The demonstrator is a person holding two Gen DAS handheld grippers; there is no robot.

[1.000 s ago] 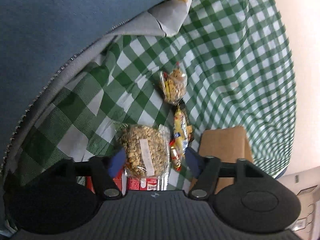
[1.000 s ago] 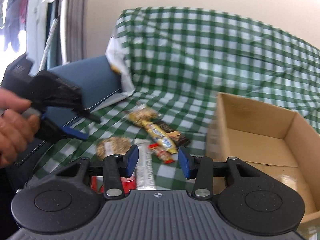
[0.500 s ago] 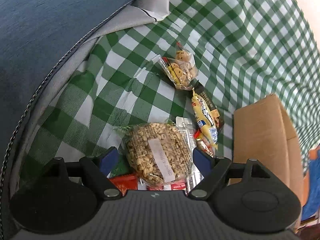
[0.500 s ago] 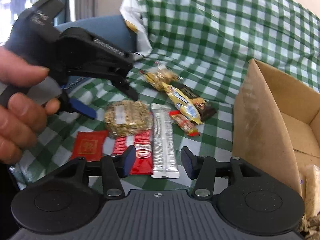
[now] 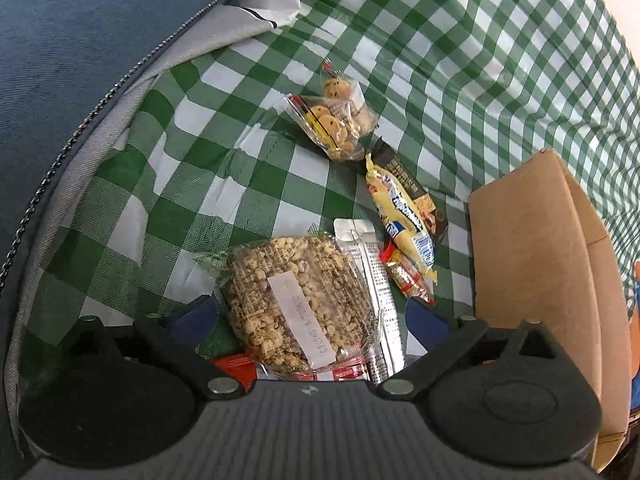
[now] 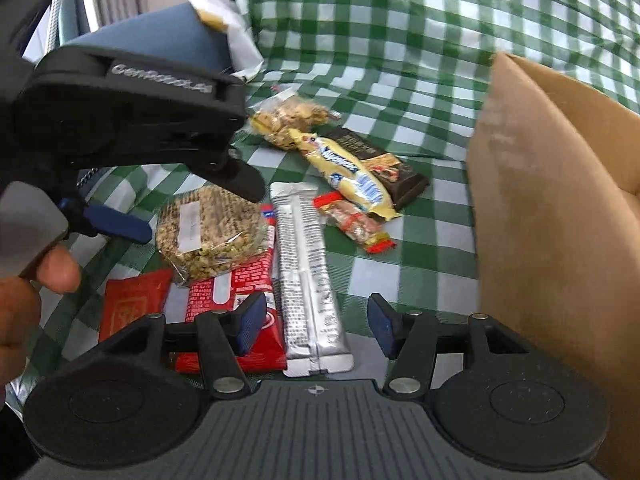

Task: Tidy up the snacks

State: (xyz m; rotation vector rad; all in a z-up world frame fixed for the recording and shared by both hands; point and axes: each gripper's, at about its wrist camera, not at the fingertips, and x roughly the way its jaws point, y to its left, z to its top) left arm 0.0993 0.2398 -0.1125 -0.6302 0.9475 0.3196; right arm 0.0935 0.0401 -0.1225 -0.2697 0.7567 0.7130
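Left gripper (image 5: 310, 316) angled steeply down over the snack pile on the green checked cloth (image 5: 440, 60). Jaws are opening and stand wide, one blue pad either side of the puffed-grain cake bag (image 5: 296, 304); pads don't press on it, so nothing is gripped. From the right wrist camera the same left gripper (image 6: 192, 208) comes in from the left edge, a hand (image 6: 24, 292) wrapped round its handle with a fingertip on the grey trigger, fingers pointing down toward the grain cake bag (image 6: 208, 232).

Right gripper (image 6: 314, 326) tilted down and forward, low over the cloth. Its jaws are opening too, about half spread, straddling the near end of the silver bar wrapper (image 6: 308, 280); pads clear of it, no grip.

Snack layout, all on the cloth:
- red packet (image 6: 232, 304) under the grain cake's near edge, just beside the silver bar
- smaller red sachet (image 6: 132, 304) further left
- yellow candy bar (image 6: 348, 176) lying across a dark chocolate bar (image 6: 400, 176)
- small red-ended candy (image 6: 356, 224) just beside the yellow one
- clear cookie bag (image 5: 336, 124) at the far end of the row

Cardboard box (image 6: 560, 220) stands open to the right of the pile, near the snacks. Blue zipped bag (image 5: 80, 40) sits on the left.
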